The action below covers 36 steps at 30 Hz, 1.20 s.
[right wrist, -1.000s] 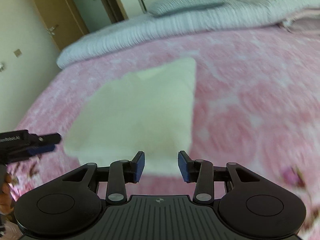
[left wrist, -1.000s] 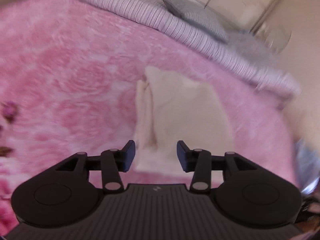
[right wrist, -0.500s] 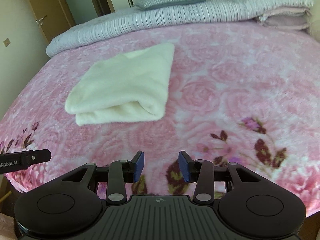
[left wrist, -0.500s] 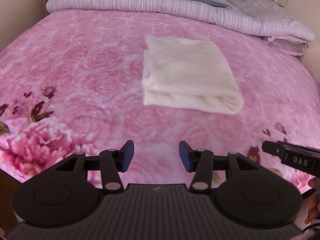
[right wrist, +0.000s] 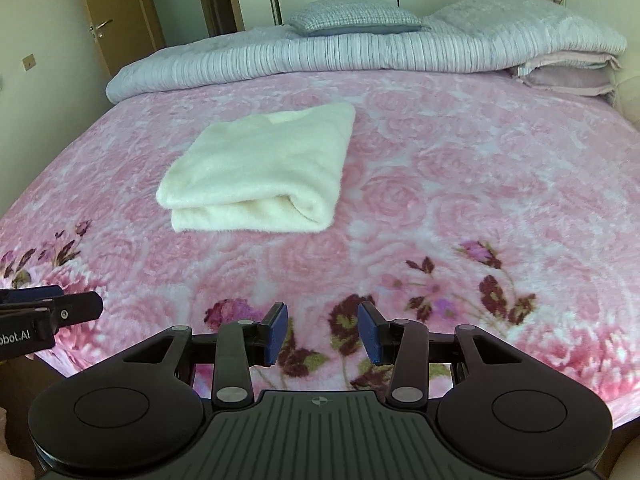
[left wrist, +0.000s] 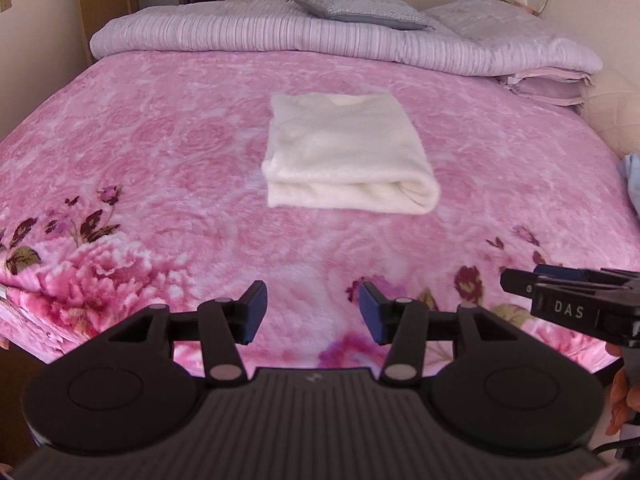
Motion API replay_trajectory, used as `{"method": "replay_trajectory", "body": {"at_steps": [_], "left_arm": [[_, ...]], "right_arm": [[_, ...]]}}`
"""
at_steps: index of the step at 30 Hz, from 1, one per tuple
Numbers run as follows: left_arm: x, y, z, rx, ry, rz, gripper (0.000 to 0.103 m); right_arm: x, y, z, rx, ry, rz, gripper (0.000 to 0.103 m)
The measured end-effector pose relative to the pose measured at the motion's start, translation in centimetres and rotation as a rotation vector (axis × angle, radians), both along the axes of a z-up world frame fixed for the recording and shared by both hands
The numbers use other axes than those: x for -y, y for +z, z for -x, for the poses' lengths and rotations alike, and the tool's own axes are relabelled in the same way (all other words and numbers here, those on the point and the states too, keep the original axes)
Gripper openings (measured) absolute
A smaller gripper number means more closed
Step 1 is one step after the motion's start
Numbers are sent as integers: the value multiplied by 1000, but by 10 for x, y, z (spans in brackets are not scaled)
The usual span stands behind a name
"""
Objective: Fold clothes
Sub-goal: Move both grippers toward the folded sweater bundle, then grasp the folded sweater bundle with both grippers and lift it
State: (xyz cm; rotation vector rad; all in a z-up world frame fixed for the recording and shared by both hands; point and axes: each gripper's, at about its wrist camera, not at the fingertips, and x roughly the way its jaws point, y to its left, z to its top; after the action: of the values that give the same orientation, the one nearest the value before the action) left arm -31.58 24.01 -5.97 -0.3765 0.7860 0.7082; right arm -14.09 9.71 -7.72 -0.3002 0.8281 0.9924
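A cream fleece garment (left wrist: 344, 156) lies folded into a neat rectangle in the middle of the pink floral blanket (left wrist: 160, 152); it also shows in the right wrist view (right wrist: 260, 172). My left gripper (left wrist: 312, 312) is open and empty, held over the near edge of the bed, well short of the garment. My right gripper (right wrist: 322, 334) is open and empty, also at the near edge. The right gripper's tip (left wrist: 568, 300) shows at the right of the left wrist view. The left gripper's tip (right wrist: 52, 314) shows at the left of the right wrist view.
A striped lilac duvet (left wrist: 320, 36) and grey pillows (left wrist: 360, 4) lie along the head of the bed. Folded pink bedding (left wrist: 552, 86) sits at the far right. A wooden door (right wrist: 108, 24) is at the left. A blue cloth (left wrist: 632, 184) shows at the bed's right edge.
Both grippers have pulled back from the folded garment to the near edge of the bed. The garment lies still, and both stay open.
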Motion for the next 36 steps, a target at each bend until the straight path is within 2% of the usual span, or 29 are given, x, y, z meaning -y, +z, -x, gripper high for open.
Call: {"method": "replay_trajectory", "body": {"at_steps": [11, 16, 18, 19, 23, 24, 26, 27, 28, 32, 36], "left_arm": [[0, -3, 42, 82, -4, 32, 47], [-15, -2, 61, 136, 4, 64, 51], [-27, -5, 66, 172, 11, 108, 56], [-37, -8, 68, 197, 18, 145, 57], [-84, -23, 69, 305, 60, 301, 59], [-98, -28, 62, 326, 74, 332, 59], [-126, -40, 49, 367, 100, 393, 60], [-140, -45, 42, 388, 113, 423, 60], [-154, -51, 34, 407, 126, 453, 60], [-210, -81, -4, 446, 181, 558, 61], [-252, -113, -33, 465, 227, 628, 61]], "right_arm": [[3, 26, 43, 116, 21, 2, 43], [-6, 31, 52, 117, 18, -18, 43], [-2, 27, 40, 49, 10, -60, 43], [0, 24, 31, -14, -3, -93, 43], [8, -1, -26, -331, -94, -228, 44], [8, -12, -41, -407, -124, -251, 46], [4, -28, -68, -514, -180, -283, 59], [0, -36, -81, -547, -204, -292, 67], [-5, -43, -93, -578, -227, -301, 70], [-33, -66, -135, -654, -269, -346, 75], [-69, -85, -172, -678, -296, -361, 81]]}}
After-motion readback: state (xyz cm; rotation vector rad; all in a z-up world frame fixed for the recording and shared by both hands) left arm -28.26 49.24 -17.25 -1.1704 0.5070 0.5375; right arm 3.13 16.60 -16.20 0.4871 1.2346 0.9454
